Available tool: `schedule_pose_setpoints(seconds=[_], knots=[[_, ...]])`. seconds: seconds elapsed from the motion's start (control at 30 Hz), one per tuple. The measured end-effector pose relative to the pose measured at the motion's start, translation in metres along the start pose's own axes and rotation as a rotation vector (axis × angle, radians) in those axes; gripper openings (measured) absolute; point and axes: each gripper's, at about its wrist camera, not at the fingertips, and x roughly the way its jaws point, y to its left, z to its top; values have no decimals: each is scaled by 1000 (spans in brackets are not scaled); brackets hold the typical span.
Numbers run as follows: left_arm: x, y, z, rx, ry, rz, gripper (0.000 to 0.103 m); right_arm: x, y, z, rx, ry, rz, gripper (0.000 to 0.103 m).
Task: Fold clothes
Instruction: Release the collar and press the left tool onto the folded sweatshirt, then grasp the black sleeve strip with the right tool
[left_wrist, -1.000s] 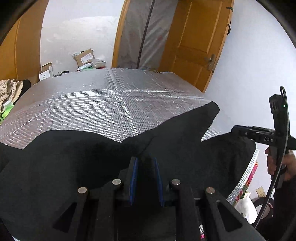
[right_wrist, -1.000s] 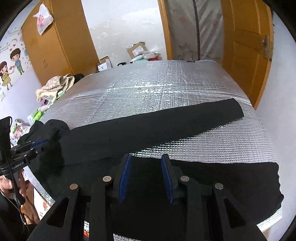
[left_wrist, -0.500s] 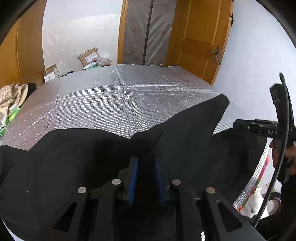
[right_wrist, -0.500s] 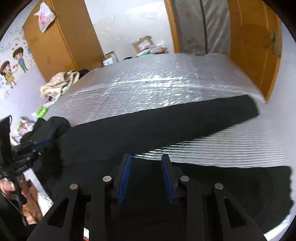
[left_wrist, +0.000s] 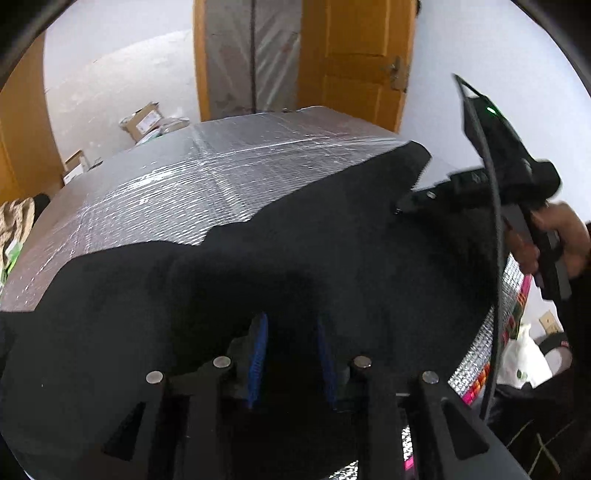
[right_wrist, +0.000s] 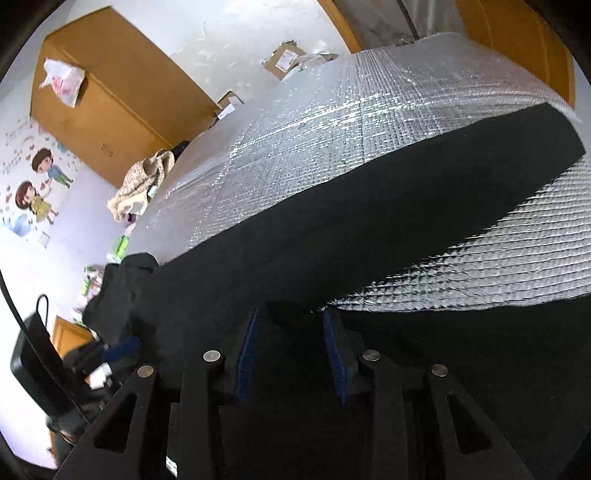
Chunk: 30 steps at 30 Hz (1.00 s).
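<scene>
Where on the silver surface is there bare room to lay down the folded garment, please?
The far half of the silver mat, between the black garment and the doorway end, is bare. A smaller bare wedge lies between the garment's two legs. The near edge is crowded with cloth and both grippers.

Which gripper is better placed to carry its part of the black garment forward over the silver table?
Probably the left gripper: the black garment is bunched between its fingers, with the silver table bare ahead. The right gripper faces the spread leg.

Black garment (left_wrist: 332, 240) now lifted, right gripper (left_wrist: 402, 205) nearer.
</scene>
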Motion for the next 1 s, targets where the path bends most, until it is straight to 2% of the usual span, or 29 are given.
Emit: schedule_pose_setpoints(seconds=[0.2, 0.33, 0.67, 0.7, 0.77, 0.8, 0.87, 0.93, 1.0], knots=[[12, -9, -4, 55, 36, 13, 40, 2, -6, 13, 84, 15, 48, 40], [15, -15, -5, 79, 23, 24, 41, -9, -7, 20, 95, -27, 18, 40], [26, -8, 0, 8, 18, 62, 41, 2, -11, 31, 140, 9, 14, 40], [27, -8, 0, 4, 18, 63, 41, 5, -11, 32, 138, 8, 16, 38], [26, -7, 1, -3, 12, 60, 37, 10, -10, 34, 140, 5, 24, 23], [23, -6, 1, -8, 4, 56, 34, 12, -12, 34, 146, 4, 33, 10], [18, -4, 1, -17, -12, 49, 17, 13, -14, 35, 155, -10, 61, 8], [13, -2, 2, -27, -28, 41, 8, 5, -12, 35, 151, -52, 98, 6], [8, 0, 2, -37, -44, 34, 5, -6, -8, 37, 134, -95, 125, 6]])
